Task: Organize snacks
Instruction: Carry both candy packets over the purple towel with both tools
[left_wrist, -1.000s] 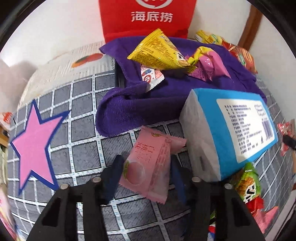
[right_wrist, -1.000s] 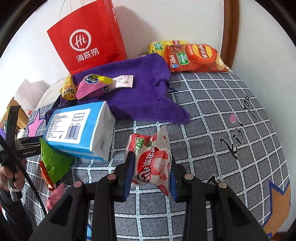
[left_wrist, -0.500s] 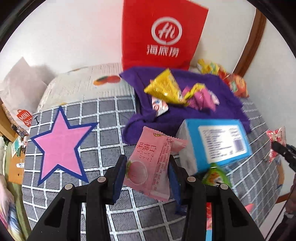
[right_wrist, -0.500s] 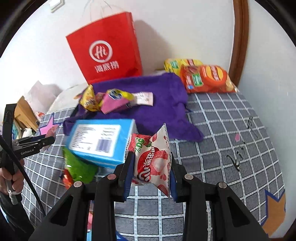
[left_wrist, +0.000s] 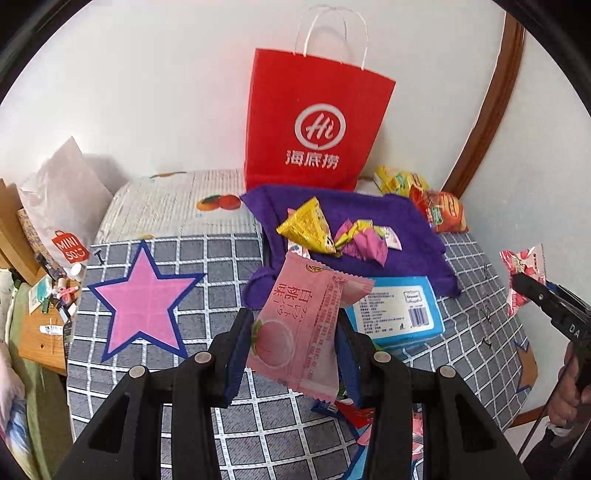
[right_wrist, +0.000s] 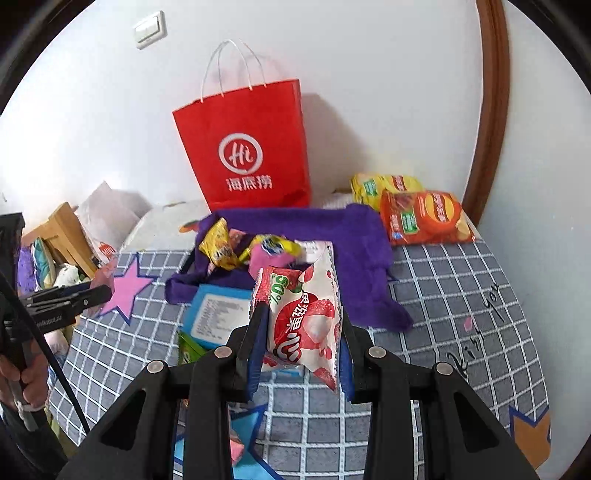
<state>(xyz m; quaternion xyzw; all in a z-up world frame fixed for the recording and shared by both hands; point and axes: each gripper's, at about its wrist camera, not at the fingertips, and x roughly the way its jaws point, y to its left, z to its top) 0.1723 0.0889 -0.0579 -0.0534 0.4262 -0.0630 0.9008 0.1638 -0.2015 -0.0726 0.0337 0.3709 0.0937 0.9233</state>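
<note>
Red paper bag (left_wrist: 314, 122) stands upright at the wall behind the purple towel (left_wrist: 399, 225); its contents can't be seen. Yellow triangular snack (left_wrist: 308, 227) and pink candy (left_wrist: 364, 242) lie on the towel. Left gripper (left_wrist: 293, 350) is clamped on a pink peach snack packet (left_wrist: 306, 325); right gripper (right_wrist: 301, 339) is clamped on a strawberry snack packet (right_wrist: 304, 314). Both are raised higher above the checked bedspread (right_wrist: 461, 295) than 1 s ago, near the blue tissue pack (left_wrist: 402, 314).

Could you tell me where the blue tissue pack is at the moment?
The blue tissue pack lies on the checked bedcover just in front of the purple towel, right of centre in the left wrist view, partly behind the pink peach snack.
</note>
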